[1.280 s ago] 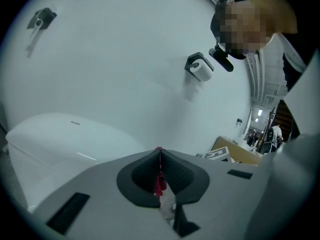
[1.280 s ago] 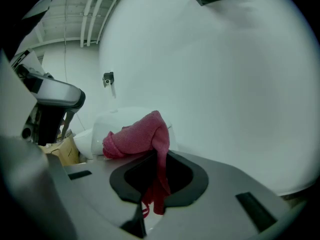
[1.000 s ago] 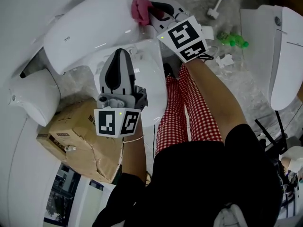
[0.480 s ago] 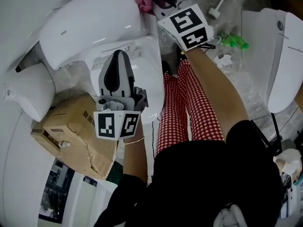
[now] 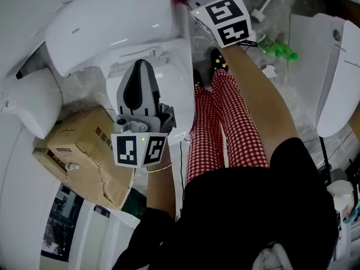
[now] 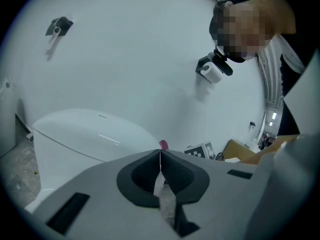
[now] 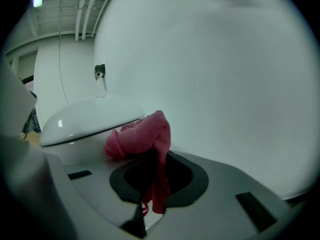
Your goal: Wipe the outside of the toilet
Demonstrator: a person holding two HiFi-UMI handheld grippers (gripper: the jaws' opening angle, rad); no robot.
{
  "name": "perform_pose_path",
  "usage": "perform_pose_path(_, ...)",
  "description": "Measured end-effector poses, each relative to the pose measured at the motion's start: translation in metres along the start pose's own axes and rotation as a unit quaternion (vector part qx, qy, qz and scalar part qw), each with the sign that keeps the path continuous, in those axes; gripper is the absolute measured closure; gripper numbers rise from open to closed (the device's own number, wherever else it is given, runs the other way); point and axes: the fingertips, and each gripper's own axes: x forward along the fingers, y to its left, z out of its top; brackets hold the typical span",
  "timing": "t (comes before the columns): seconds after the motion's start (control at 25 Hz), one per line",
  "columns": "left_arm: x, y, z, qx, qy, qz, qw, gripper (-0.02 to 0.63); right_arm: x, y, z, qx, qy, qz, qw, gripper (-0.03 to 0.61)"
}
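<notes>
Change: over the last second the right claw [image 7: 159, 154] and its pink cloth [image 7: 141, 134] have slid farther along the toilet [image 5: 112, 21], up to the top edge of the head view; the left claw [image 6: 160, 154] has kept its place
Right claw: pinching the pink cloth; a bunched wad sits above the tips and a strip hangs down through the gap
Pink cloth: beside the toilet's outer shell, just below the lid's rim; whether it presses on the porcelain cannot be told
Left claw: pressed together with nothing between its jaws; held over the front of the toilet, pointing along it
Toilet: white, lid down, lying at a slant across the upper left of the head view
Around: a cardboard box [image 5: 84, 156] beside the toilet's base; a second white toilet [image 5: 332, 66] well apart at the right; a green bottle [image 5: 278, 48] on the floor between them; the person's checked trousers [image 5: 228, 122] just beside the toilet
</notes>
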Motion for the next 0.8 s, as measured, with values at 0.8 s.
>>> perform_pose_path(0.8,-0.003,-0.001,-0.008,0.001,0.008,0.000,1.0000,0.603,-0.056,-0.017,0.016,0.002,-0.104,-0.044,0.994,0.518)
